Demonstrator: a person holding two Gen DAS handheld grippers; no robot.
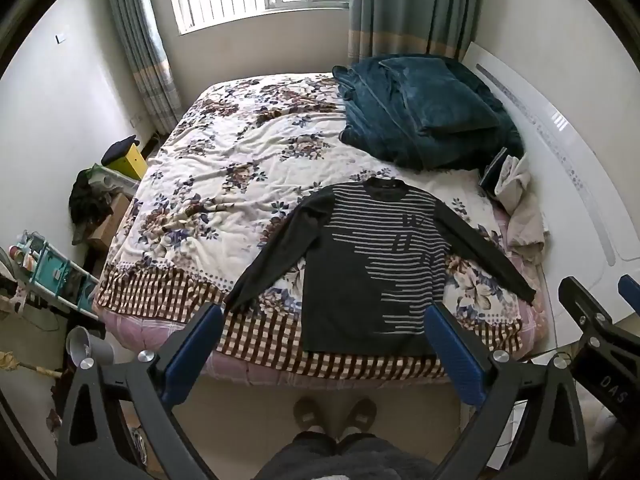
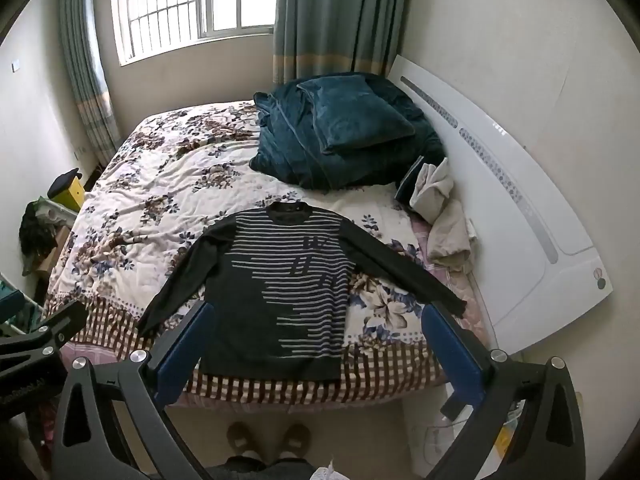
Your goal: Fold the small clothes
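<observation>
Sweater (image 1: 362, 264) flat on bed (image 1: 224, 168) near front edge; blanket pile (image 1: 424, 116) behind it.

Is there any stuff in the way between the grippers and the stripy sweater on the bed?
No, nothing visible is in the way. The striped sweater lies flat and uncovered near the bed's front edge. The left gripper and right gripper hang open above it. The blue blanket sits farther back, apart from it.
</observation>
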